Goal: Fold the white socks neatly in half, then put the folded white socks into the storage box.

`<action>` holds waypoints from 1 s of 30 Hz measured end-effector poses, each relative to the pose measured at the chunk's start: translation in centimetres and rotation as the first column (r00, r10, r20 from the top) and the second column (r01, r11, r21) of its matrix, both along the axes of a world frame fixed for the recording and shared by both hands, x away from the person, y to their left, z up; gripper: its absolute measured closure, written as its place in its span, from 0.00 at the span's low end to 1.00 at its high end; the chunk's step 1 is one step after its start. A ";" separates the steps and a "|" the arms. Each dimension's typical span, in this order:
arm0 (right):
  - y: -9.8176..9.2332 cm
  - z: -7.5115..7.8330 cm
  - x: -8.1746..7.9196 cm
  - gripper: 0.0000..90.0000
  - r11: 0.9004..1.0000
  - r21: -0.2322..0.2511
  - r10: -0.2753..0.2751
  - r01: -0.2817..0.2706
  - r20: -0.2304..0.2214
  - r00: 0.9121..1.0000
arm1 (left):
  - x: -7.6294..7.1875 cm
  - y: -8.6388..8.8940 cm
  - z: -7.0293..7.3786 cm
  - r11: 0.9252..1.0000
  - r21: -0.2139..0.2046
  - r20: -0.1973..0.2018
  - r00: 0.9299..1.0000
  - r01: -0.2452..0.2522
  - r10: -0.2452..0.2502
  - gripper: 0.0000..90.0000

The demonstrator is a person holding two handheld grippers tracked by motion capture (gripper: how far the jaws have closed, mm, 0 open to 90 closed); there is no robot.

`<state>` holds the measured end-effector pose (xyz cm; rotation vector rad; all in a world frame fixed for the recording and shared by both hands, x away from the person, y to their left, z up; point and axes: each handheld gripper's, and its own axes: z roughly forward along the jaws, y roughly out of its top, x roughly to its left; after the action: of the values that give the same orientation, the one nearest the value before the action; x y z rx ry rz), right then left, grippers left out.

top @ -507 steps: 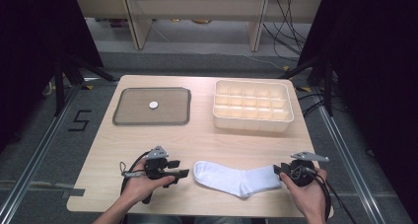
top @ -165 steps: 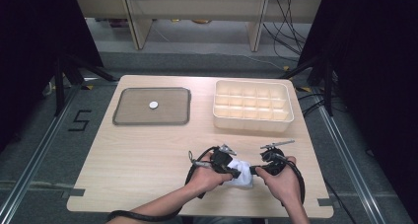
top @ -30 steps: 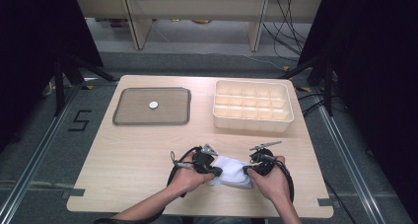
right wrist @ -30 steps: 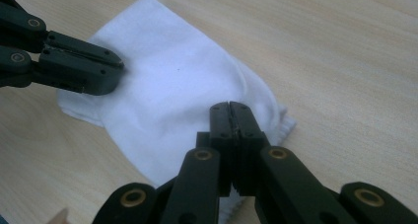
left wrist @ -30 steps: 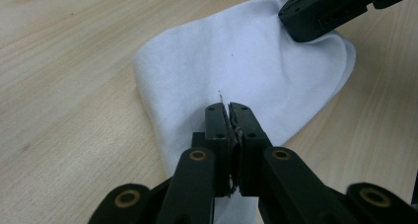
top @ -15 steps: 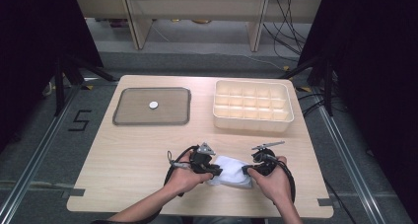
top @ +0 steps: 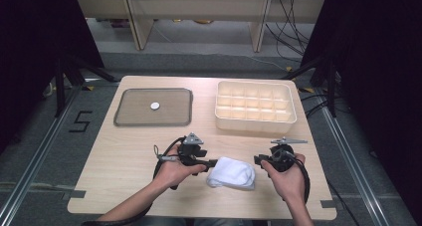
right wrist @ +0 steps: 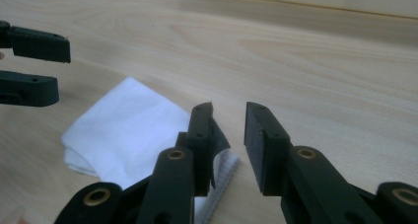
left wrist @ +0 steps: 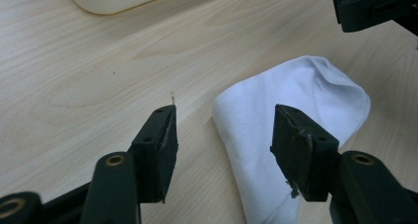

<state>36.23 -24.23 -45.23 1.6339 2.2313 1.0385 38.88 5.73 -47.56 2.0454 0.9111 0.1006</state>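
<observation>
A white sock (top: 231, 172) lies folded in a small bundle on the wooden table, near the front edge. My left gripper (top: 213, 163) hovers just left of it, and its jaws have just been opening. They stand wide apart in the left gripper view (left wrist: 224, 123), with the sock (left wrist: 300, 91) lying loose beyond and under the right jaw. My right gripper (top: 258, 160) sits just right of the sock; its jaws have also been opening. They show a narrow empty gap (right wrist: 229, 115), and the sock (right wrist: 133, 120) lies to their left.
A dark tray (top: 122, 117) with a small white disc (top: 155, 106) stands at the back left. A cream box (top: 255, 117) with several compartments stands at the back right. The table's front edge is close behind both hands.
Both grippers have let go of the sock, opened and drawn slightly apart and upward. The sock now rests folded on the table between them.
</observation>
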 end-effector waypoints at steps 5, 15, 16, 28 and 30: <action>-0.3 -0.3 -0.2 0.79 0.999 0.034 -0.014 0.014 -0.009 1.000 | 0.0 0.0 -0.1 1.000 -0.005 -0.010 1.000 0.001 -0.001 0.46; 0.5 -0.1 -0.2 0.72 1.000 0.012 0.005 -0.004 -0.104 0.995 | 0.1 0.1 -0.5 1.000 -0.006 -0.025 1.000 -0.010 0.010 0.49; 0.6 -0.1 -0.3 0.70 1.000 0.013 -0.004 0.005 -0.128 0.992 | 0.1 0.1 -0.5 1.000 -0.006 -0.025 1.000 -0.010 0.010 0.49; 0.6 -1.2 0.2 0.56 1.000 0.019 0.013 -0.009 -0.187 0.982 | 0.8 0.0 -1.1 1.000 -0.005 -0.097 0.995 -0.025 0.024 0.59; 0.6 -1.2 0.2 0.55 0.999 0.032 0.020 -0.015 -0.192 0.981 | 0.7 0.0 -1.3 1.000 -0.006 -0.116 0.993 -0.024 0.023 0.59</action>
<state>36.42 -23.64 -46.43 1.8007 2.3642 0.9601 39.56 5.73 -48.82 2.0511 1.0057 -0.0097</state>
